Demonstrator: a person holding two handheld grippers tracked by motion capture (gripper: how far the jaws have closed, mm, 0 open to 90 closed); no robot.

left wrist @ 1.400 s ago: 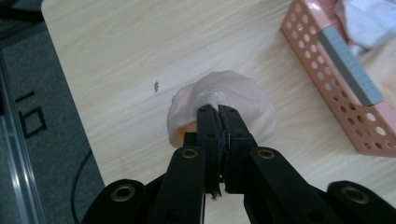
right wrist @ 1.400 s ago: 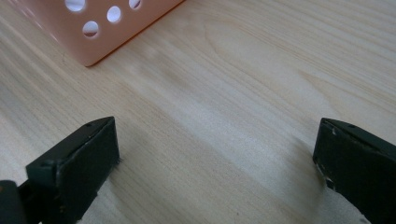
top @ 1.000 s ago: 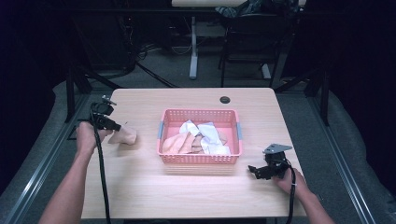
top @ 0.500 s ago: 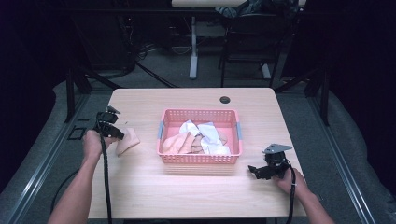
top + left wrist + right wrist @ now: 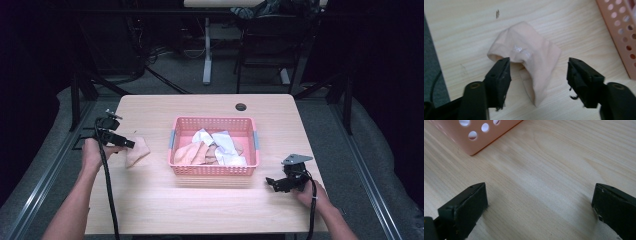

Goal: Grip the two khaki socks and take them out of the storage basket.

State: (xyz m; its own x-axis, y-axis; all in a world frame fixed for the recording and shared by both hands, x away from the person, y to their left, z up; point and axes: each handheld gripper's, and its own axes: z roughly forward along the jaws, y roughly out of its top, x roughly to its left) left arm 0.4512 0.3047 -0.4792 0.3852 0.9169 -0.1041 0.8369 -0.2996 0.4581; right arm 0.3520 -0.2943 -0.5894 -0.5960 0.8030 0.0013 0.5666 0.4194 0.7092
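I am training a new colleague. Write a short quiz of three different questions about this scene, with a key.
1. True or false: the left gripper grips the sock.
2. Where does the sock lie? A) in the basket B) on the table, left of the basket C) on the floor
3. Fill in: the right gripper is ___ above bare table.

Key: 1 false, its fingers are spread beside the sock; 2 B; 3 open.

On my right feed, the right gripper stands with its two black fingers spread wide, nothing between them. Beneath lies the light wood-grain table, bare where the fingers frame it. At upper left I note one corner of a pink perforated plastic basket resting on the table, apart from the fingers.
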